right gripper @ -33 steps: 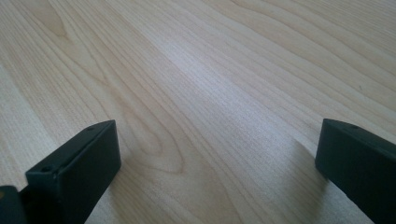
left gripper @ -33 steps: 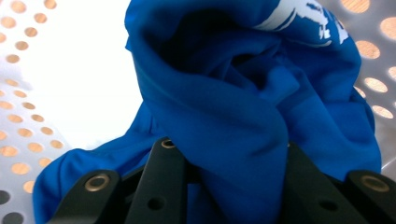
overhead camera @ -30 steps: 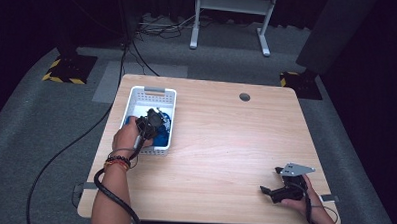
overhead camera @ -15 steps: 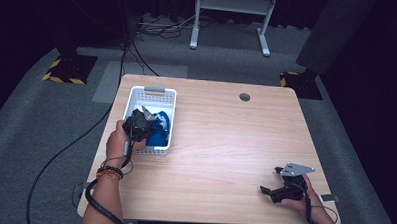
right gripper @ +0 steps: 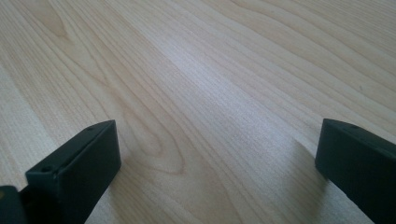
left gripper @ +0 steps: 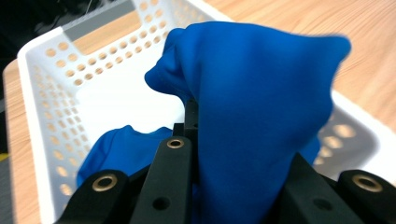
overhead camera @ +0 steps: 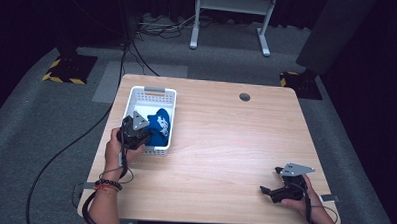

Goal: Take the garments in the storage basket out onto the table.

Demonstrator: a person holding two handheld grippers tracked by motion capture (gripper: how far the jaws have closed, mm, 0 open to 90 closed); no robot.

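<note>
The left gripper [overhead camera: 136,131] is positioned over the near end of the white perforated basket [overhead camera: 137,96], which stands on the left portion of the wooden desk [overhead camera: 225,143]. In the left gripper view, the jaws are clenched on a fold of blue cloth [left gripper: 252,107]: the fabric is pinched between them and drapes over the right jaw, rising in a bunched peak above the gripper [left gripper: 194,154]. The remainder of the cloth lies lower in the basket [left gripper: 51,88], against its near wall, with bare white basket floor visible beyond it. In the high view, the blue cloth [overhead camera: 161,125] occupies the near right part of the basket, and white markings are visible on it. The person's left hand [overhead camera: 116,146] grips the tool from the near side, with a cable trailing down past a wrist with bracelets.

The right gripper [overhead camera: 279,191] rests near the front right corner of the desk, well apart from the basket, held by the right hand [overhead camera: 303,198]. In the right gripper view, its jaws stand released and wide apart, with bare wood grain between them [right gripper: 219,140]; they grasp nothing.

A round cable port [overhead camera: 244,97] sits in the desk near its far edge.
</note>
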